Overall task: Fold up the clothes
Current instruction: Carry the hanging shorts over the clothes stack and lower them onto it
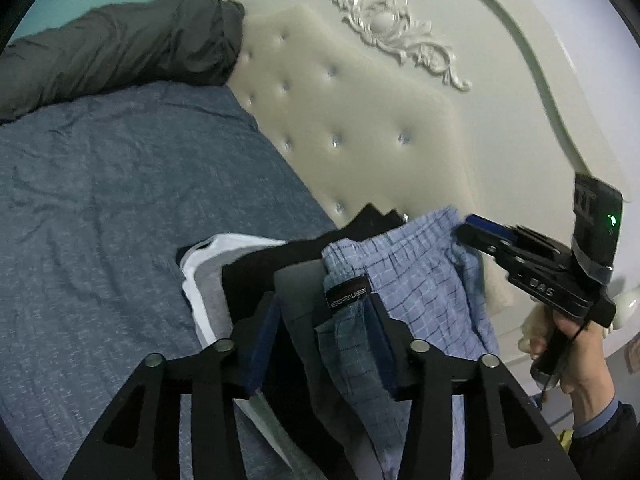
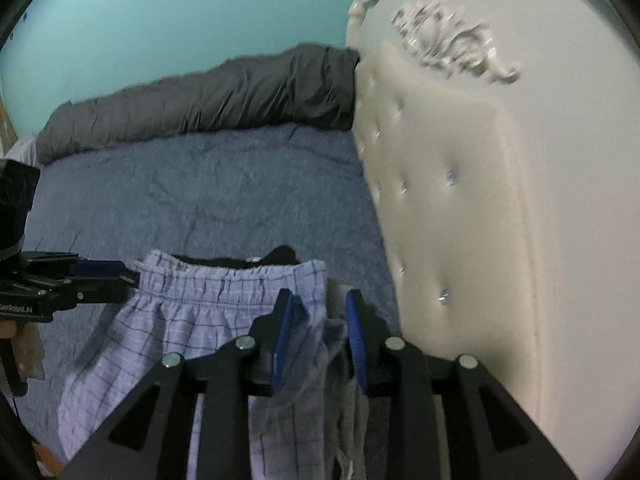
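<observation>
Both my grippers hold blue checked shorts (image 2: 188, 320) by the elastic waistband, lifted over the near edge of the bed. Left gripper (image 1: 324, 320) jaws clamped on one waistband corner, beside a dark woven tag (image 1: 347, 293); its lettering is too small to read. Right gripper (image 2: 320, 336) jaws pinch the opposite corner, close to the tufted headboard (image 2: 452, 208) at right. Black and white garments (image 1: 224, 264) lie underneath. Open blue bedsheet (image 2: 224, 188) extends far and left to the grey duvet roll (image 2: 208, 96). The right gripper's body shows partial lettering, not legible.
</observation>
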`<state>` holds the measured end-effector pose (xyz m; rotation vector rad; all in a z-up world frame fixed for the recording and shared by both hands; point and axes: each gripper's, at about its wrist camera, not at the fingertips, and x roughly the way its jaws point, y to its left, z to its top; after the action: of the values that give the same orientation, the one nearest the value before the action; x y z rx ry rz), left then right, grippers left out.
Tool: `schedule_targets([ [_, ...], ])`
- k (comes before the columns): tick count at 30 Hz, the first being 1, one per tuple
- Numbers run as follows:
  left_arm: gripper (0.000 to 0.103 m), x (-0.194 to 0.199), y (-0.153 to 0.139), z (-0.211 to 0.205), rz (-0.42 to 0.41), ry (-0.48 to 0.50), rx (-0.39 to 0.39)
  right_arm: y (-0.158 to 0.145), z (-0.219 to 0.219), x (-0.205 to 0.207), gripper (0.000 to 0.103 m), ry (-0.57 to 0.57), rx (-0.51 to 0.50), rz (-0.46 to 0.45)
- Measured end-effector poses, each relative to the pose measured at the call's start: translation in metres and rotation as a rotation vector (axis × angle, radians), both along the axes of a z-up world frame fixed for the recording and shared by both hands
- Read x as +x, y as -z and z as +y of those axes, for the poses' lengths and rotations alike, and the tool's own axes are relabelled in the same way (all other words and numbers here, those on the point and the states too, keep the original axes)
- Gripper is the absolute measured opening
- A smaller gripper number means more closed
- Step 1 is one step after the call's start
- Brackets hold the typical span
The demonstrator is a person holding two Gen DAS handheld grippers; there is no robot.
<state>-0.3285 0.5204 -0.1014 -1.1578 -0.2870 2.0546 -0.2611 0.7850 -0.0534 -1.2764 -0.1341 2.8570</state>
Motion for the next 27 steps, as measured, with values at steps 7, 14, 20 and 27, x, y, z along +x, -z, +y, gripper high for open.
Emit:
schedule_targets([
  [7,0.049,0.037,-0.018,-0.004,0.073,0.041,0.004,-0.02,0.004,0.062,0.029,-0.044,-0.095,0.089],
  [14,0.054,0.073,-0.013,0.003,0.083,0.081,-0.03,0.0,-0.002,0.107,0.028,-0.034,-0.112,0.062],
  [20,0.054,0.099,-0.008,0.004,0.089,0.101,-0.055,0.024,-0.011,0.132,0.029,-0.007,-0.126,0.02],
  [27,0.054,0.114,0.002,0.003,0.078,0.111,-0.071,0.043,-0.019,0.137,0.027,-0.001,-0.087,-0.026],
])
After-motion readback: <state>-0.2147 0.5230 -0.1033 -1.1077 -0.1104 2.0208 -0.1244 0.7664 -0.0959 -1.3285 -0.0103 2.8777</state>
